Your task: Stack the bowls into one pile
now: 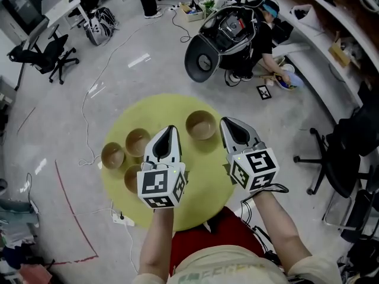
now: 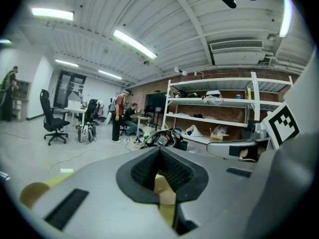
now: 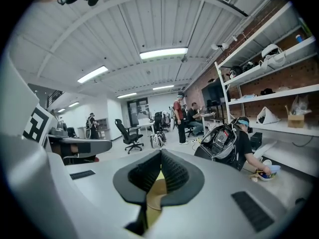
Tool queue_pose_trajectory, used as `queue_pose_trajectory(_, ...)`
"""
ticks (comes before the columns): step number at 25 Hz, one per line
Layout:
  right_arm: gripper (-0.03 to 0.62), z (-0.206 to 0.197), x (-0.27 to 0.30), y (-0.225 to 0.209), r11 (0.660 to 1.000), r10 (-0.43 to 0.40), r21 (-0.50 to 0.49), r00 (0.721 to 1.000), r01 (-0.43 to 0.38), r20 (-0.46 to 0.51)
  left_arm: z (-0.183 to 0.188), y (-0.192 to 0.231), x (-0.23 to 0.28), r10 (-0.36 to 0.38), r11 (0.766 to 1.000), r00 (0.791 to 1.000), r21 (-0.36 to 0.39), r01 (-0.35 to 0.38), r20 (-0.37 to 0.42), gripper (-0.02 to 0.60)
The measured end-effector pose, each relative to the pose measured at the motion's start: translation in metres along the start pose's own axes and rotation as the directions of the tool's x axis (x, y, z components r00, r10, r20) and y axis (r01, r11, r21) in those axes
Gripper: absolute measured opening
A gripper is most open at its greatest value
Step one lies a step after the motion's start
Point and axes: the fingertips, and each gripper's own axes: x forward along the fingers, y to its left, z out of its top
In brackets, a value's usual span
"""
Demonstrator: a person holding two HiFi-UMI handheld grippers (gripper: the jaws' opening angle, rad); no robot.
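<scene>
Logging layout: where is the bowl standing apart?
Head view: the lone bowl sits on the far half of the yellow table, right of the other bowls, between the left gripper and right gripper.

Head camera: it is looking steeply down from above the person onto the round yellow table [image 1: 177, 108], taking in the left gripper [image 1: 170, 132] and the right gripper [image 1: 228, 126] close in the near centre.

Left gripper view: its camera is riding on the left gripper, sitting just behind the jaws and facing nearly level toward the far shelving [image 2: 219, 108].

Right gripper view: its camera is riding likewise on the right gripper, facing much the same way.

All three views are sharing the black round machine [image 1: 225, 31] on the far floor. Each gripper view is catching the other gripper's marker cube [image 2: 281, 123] at its edge.
</scene>
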Motion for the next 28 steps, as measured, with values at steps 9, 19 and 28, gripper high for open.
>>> queue_pose_trajectory(9,0.035,0.000,-0.026,0.033,1.000,-0.005,0.000,1.000,0.005,0.015,0.000,0.006,-0.045,0.001,1.000,1.000,0.002,-0.001,0.017,0.023)
queue_pose_trajectory(19,0.035,-0.002,-0.065,0.084,0.999,-0.003,-0.041,0.999,0.004,0.033,0.000,0.007,-0.102,-0.009,1.000,0.999,0.027,0.008,0.036,0.023)
queue_pose_trajectory(28,0.035,-0.007,-0.114,0.118,0.998,-0.050,-0.042,0.997,0.052,0.053,-0.004,-0.011,-0.153,-0.059,0.998,0.997,0.038,0.058,0.045,0.023)
